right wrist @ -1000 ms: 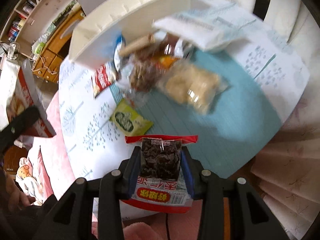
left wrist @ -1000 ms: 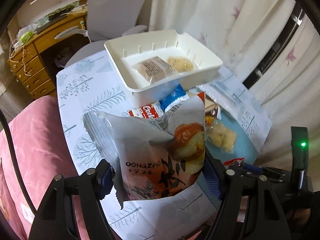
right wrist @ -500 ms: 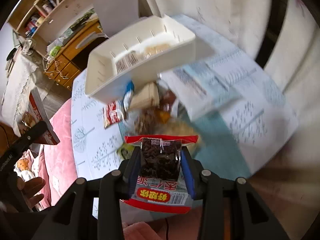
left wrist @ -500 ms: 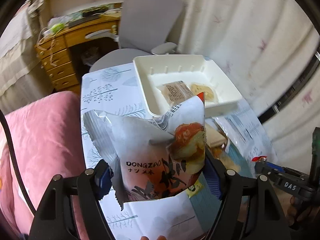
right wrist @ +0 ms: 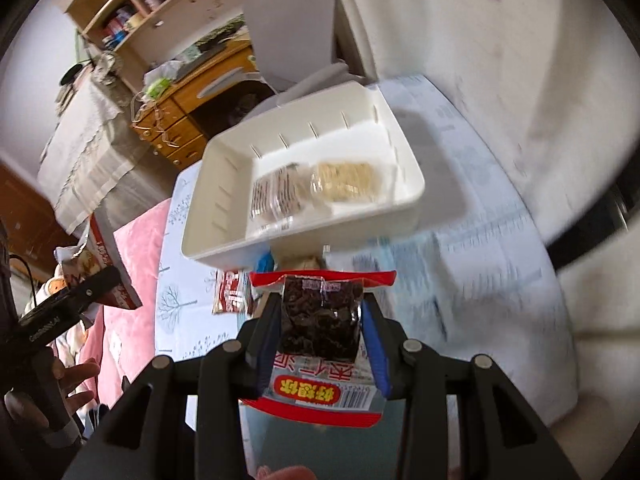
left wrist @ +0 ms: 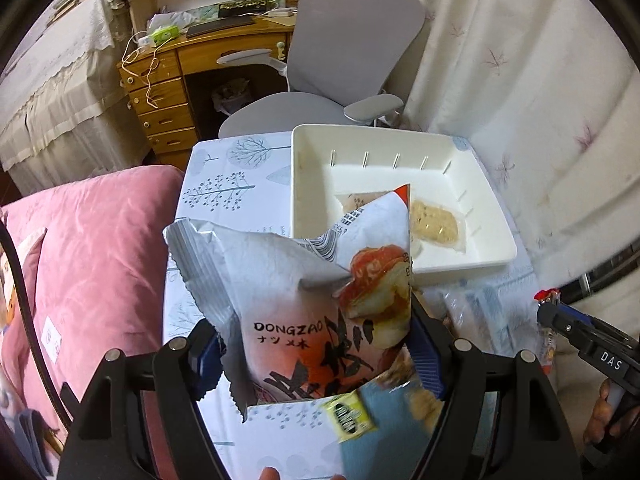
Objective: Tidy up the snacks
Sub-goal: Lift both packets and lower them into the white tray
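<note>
1. The left claw [left wrist: 316, 354] is clenched on a large silver snack bag [left wrist: 304, 300] printed "DONGZAO", its blue pads pressing the bag's two sides; the bag stands upright between them, its torn top edge uppermost.
2. The right claw [right wrist: 320, 344] is clenched on a smaller red-edged packet [right wrist: 320, 320] with a clear window showing dark pieces; the packet sits upright between the blue pads.
3. Beyond both claws a white tray [left wrist: 496, 216] sits at the far end of the table [left wrist: 224, 184], which wears a pale cloth with a tree print.
4. Inside the tray lie two clear-wrapped snacks side by side: a printed wrapper [right wrist: 276, 196] on the left and a pale crumbly cake [right wrist: 344, 180] on the right.
5. The silver bag hangs over the tray's near left corner as the left wrist view shows it, hiding part of the printed wrapper.
6. On the table nearer than the tray lie a small yellow-green sachet [left wrist: 350, 416] and a red-and-white packet [right wrist: 230, 292], the latter just beside the tray's near wall.
7. A pink cushion [left wrist: 92, 256] lies left of the table.
8. A grey office chair [left wrist: 352, 40] and a wooden desk [left wrist: 160, 92] stand beyond the table's far end, with a pale curtain [left wrist: 520, 80] on the right.
</note>
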